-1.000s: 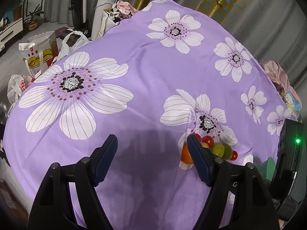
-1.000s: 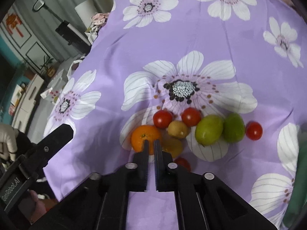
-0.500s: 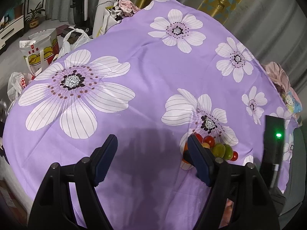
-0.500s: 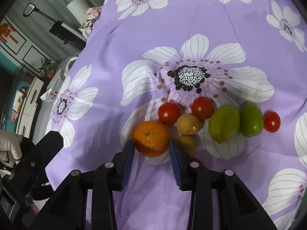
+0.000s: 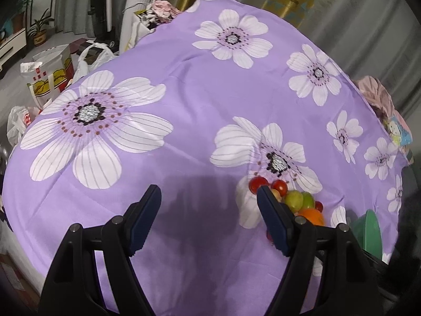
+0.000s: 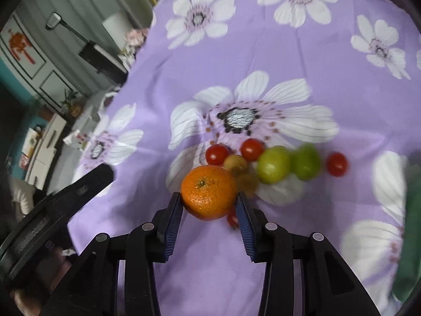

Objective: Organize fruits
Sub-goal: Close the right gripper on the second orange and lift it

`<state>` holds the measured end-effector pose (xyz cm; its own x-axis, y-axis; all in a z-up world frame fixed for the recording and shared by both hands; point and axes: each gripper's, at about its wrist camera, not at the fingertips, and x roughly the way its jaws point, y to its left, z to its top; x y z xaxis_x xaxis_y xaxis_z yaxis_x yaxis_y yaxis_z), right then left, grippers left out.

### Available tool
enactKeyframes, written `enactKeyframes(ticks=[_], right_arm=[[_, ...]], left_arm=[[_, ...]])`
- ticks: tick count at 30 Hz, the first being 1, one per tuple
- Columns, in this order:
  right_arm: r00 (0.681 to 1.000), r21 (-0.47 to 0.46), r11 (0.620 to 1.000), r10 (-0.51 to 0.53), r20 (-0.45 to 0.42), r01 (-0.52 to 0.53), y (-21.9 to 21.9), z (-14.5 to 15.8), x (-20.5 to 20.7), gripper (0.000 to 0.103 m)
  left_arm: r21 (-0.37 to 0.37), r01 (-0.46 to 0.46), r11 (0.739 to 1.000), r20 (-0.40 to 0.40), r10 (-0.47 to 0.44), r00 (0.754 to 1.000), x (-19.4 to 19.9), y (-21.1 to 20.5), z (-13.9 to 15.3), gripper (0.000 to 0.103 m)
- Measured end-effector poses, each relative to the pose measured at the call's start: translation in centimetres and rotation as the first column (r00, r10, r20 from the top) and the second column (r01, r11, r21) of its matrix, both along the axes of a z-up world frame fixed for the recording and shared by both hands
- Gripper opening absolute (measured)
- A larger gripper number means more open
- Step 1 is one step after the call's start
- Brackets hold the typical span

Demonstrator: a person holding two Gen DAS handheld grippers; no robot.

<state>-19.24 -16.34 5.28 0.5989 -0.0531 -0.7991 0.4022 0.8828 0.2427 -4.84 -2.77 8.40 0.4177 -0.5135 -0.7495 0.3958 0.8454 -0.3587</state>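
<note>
Right gripper (image 6: pixel 209 202): both blue pads pressed against the sides of an orange (image 6: pixel 209 191), which sits between the fingertips. The jaws have just been opening, from fully pressed together to the width of the fruit. The orange looks lifted just clear of the cloth, though the blur makes that uncertain.

Left gripper (image 5: pixel 209 192): jaws spread wide, nothing between them, poised over bare cloth to the left of the fruit.

Tablecloth (image 6: pixel 263 60): purple, printed with large white flowers, covering the whole table.

Fruit cluster, on the cloth just beyond the orange:
- two red tomatoes (image 6: pixel 217 154) side by side at the far edge
- a small yellowish fruit (image 6: pixel 235 162) touching both tomatoes
- two green fruits (image 6: pixel 273 164) side by side to the right
- a third red tomato (image 6: pixel 337 163), apart at the right end
- a small red fruit (image 6: pixel 232 218) partly hidden beneath the orange

Green bowl (image 5: pixel 368 233): at the right edge of the table, near the fruit.
</note>
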Motion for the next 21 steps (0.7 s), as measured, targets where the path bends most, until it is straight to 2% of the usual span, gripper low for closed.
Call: enactKeyframes(ticks=[5,11,16,21], right_arm=[[0.997,0.012,0.999,-0.031,-0.068,0.032,-1.3,-1.2,-3.9,0.043],[0.981,0.057,0.995,-0.069,-0.181,0.081,-3.4,-4.9,-3.9,0.043],[0.988,0.086,0.993,-0.075,-0.132,0.087,-4.5,-3.7,-4.8,0.043],[0.991,0.130,0.982,-0.136,-0.005,0.136,-6.2,-1.2,-7.6,0.045]], left_arm=[[0.009,0.066,0.998,0.002,-0.066,0.998,-1.4,-1.9,-0.2,0.075],[0.034,0.136,0.990,0.007,-0.136,0.991,-2.8,-4.0,-0.7,0.074],[0.042,0.166,0.985,-0.011,-0.165,0.986,-3.4,-4.8,-1.1,0.074],[0.019,0.245,0.969,-0.034,-0.244,0.969,-4.8,-6.1,-1.1,0.071]])
